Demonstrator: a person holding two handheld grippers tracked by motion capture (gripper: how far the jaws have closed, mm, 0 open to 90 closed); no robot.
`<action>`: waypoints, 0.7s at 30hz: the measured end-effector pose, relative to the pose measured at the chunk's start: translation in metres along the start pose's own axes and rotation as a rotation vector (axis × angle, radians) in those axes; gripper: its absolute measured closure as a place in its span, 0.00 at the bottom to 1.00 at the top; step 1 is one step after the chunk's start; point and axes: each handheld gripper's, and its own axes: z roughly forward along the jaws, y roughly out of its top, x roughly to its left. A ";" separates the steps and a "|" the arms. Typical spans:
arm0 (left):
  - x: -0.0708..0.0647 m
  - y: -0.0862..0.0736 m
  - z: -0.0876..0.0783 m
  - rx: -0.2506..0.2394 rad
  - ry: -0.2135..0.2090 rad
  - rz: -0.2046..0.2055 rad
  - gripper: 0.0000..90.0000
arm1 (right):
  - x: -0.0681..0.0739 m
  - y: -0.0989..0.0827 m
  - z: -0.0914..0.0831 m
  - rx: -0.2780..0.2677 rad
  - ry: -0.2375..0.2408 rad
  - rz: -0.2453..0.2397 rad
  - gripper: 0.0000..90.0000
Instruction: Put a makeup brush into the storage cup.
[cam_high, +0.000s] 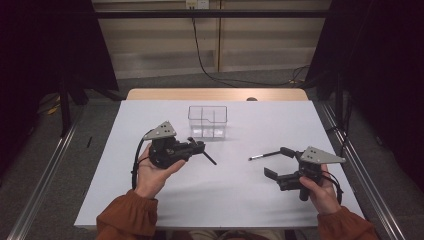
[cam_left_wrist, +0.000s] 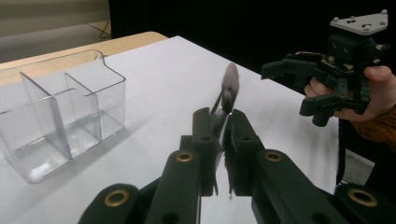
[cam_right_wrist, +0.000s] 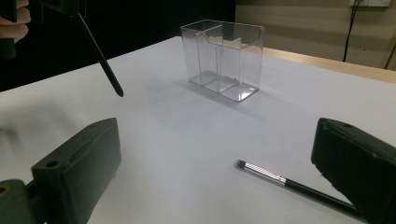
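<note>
While my left tool (cam_left_wrist: 223, 123) clamps what looks like a brush (cam_left_wrist: 229, 88), my open right tool (cam_right_wrist: 224, 158) should straddle the counter's brush (cam_right_wrist: 280, 179) squarely.

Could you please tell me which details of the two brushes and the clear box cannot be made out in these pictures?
- Held brush: blurred head in the left gripper view; the left gripper fingers cover its handle.
- Lying brush: handle end hidden behind a finger of the right gripper in the right gripper view.
- Clear box: too small in the high view to tell whether its compartments hold anything.
</note>
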 end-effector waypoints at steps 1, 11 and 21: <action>0.001 0.000 -0.001 0.000 0.004 -0.004 0.93 | 0.000 -0.001 -0.002 -0.002 -0.006 0.006 0.02; 0.015 0.004 -0.010 0.004 0.043 -0.014 0.93 | -0.002 -0.011 -0.021 -0.056 -0.127 0.028 0.00; 0.022 0.005 -0.014 -0.006 0.044 -0.020 0.93 | 0.001 -0.015 -0.022 -0.057 -0.149 0.033 0.00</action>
